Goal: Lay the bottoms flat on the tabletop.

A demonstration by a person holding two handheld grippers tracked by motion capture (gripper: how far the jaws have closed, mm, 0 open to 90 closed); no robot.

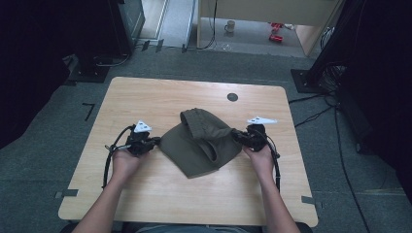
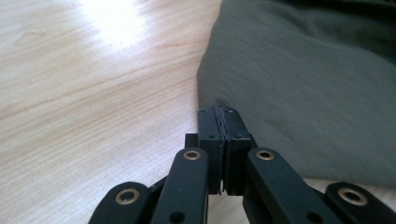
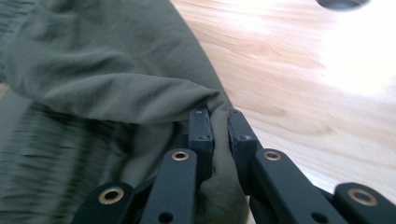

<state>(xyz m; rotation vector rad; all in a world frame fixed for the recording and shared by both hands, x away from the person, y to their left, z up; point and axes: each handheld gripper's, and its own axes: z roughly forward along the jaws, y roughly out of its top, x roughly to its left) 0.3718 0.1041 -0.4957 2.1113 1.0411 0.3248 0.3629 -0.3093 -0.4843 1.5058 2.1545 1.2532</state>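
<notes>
Fabric is the whole business here: an olive-green garment (image 1: 200, 143) lies crumpled at the middle of the wooden table (image 1: 160, 94), with the left gripper (image 1: 154, 141) at its nine o'clock edge, jaws pressed together on the cloth's rim in the left gripper view. At the garment's three o'clock the right gripper (image 1: 236, 135) pinches a bunched fold between its nearly closed jaws. A round dark hole (image 1: 232, 97) sits at one o'clock, well apart; beyond the table, a mug (image 1: 230, 26) stands on the floor.
</notes>
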